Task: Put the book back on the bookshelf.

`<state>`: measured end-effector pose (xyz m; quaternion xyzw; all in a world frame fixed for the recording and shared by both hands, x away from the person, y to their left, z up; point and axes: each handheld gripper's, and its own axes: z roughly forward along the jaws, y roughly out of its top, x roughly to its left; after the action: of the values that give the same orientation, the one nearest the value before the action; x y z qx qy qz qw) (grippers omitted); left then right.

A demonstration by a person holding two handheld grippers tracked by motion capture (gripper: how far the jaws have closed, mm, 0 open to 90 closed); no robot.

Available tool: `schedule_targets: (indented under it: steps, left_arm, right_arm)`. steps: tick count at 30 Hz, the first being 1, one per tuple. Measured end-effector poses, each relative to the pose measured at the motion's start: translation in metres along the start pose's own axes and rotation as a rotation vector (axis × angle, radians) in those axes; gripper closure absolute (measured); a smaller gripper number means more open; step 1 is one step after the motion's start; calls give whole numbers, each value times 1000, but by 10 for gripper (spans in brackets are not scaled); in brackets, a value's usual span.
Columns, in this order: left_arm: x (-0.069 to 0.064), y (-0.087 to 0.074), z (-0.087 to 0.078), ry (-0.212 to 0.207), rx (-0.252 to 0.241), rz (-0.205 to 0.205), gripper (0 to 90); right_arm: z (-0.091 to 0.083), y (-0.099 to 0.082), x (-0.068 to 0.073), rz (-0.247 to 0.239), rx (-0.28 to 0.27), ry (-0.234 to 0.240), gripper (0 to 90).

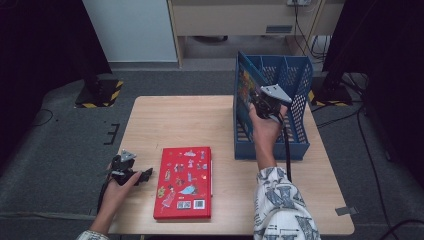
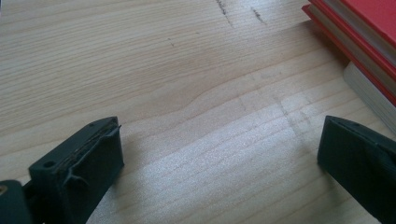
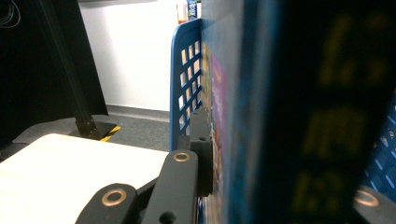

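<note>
A blue picture book [image 1: 246,82] stands upright at the left side of the blue mesh file rack [image 1: 295,100]. My right gripper [image 1: 262,102] is shut on its edge, held over the rack. In the right gripper view the book [image 3: 299,112] is very close, one black finger [image 3: 201,140] presses against its cover, and the rack wall [image 3: 184,74] stands behind. A red book [image 1: 182,182] lies flat near the table's front edge. My left gripper [image 1: 146,174] rests just left of it, open with bare wood between its jaws [image 2: 222,140]. The red book's corner [image 2: 369,23] is at the upper right.
The wooden table [image 1: 190,120] has bare room at its back left and between the red book and the rack. A sleeved forearm [image 1: 280,200] crosses the front right. Dark stands with striped bases [image 1: 100,92] sit on the floor beyond.
</note>
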<state>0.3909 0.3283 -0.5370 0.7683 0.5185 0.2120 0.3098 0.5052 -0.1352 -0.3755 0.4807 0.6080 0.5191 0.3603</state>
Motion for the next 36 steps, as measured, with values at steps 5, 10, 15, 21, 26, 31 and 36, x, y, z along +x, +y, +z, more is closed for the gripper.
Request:
schedule_targets:
  steps: [5, 10, 15, 21, 26, 31, 36]
  left_arm:
    - [0, 0, 0, -1, 0, 2, 0]
    - [0, 0, 0, -3, 0, 4, 0]
    - [0, 0, 0, -4, 0, 4, 0]
    - [0, 0, 0, -4, 0, 4, 0]
    - [0, 0, 0, -4, 0, 3, 0]
    - [-1, 0, 0, -3, 0, 3, 0]
    - [-1, 0, 0, -3, 0, 3, 0]
  right_arm:
    - [-7, -7, 1, -1, -1, 2, 822]
    - [-14, -13, 2, -14, 11, 7, 818]
    - [-16, -15, 0, -7, 6, 8, 815]
    - [-18, -17, -1, 3, 4, 16, 803]
    - [-21, -15, -3, 10, 2, 27, 788]
    - [-23, -11, -2, 4, 3, 35, 772]
    - [-24, -4, 2, -12, -5, 40, 757]
